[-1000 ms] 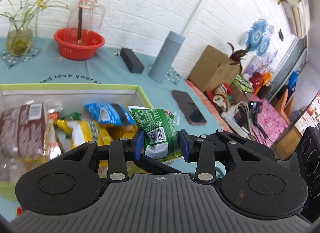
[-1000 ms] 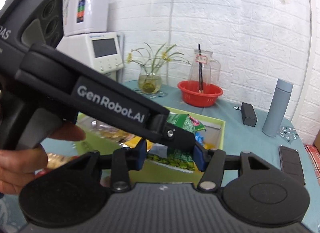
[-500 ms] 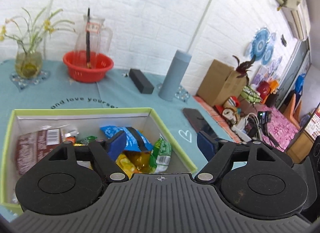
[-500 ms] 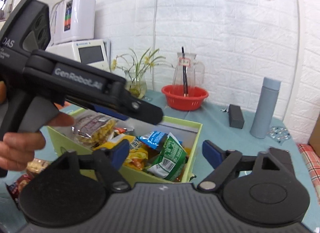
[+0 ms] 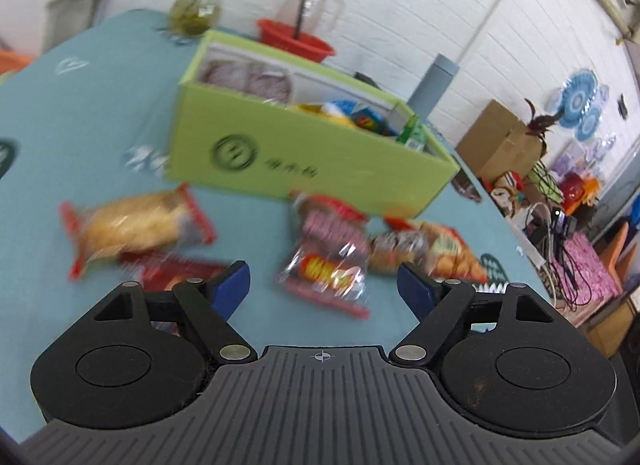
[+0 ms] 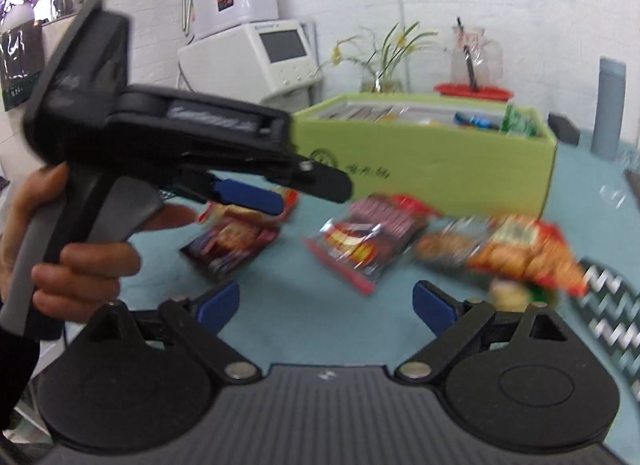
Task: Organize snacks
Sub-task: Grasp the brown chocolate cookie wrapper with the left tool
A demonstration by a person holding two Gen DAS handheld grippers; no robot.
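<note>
My left claw [image 5: 323,285] and my right claw [image 6: 326,303] both have their blue pads spread apart with nothing between them; their jaws have just been opening. Both point down at the loose packets, probably lining up the next pick.

The lime-green cardboard box [image 5: 280,153] sits toward the far side of the teal tablecloth [image 5: 80,113], open top up so snacks drop in easily. Inside it: a clear packet of dark reddish snack [image 5: 248,79] at the left end, and blue, yellow and green packets [image 5: 360,115] bunched at the right end.

Still loose on the cloth, in front of the box's near wall: a clear red-edged packet of pale bread [image 5: 132,225], a clear packet with red-and-yellow print [image 5: 328,261], an orange cracker packet [image 5: 444,249], and a dark maroon packet [image 6: 232,243]. All blurred, labels unreadable. So the sorting looks partly done.
</note>
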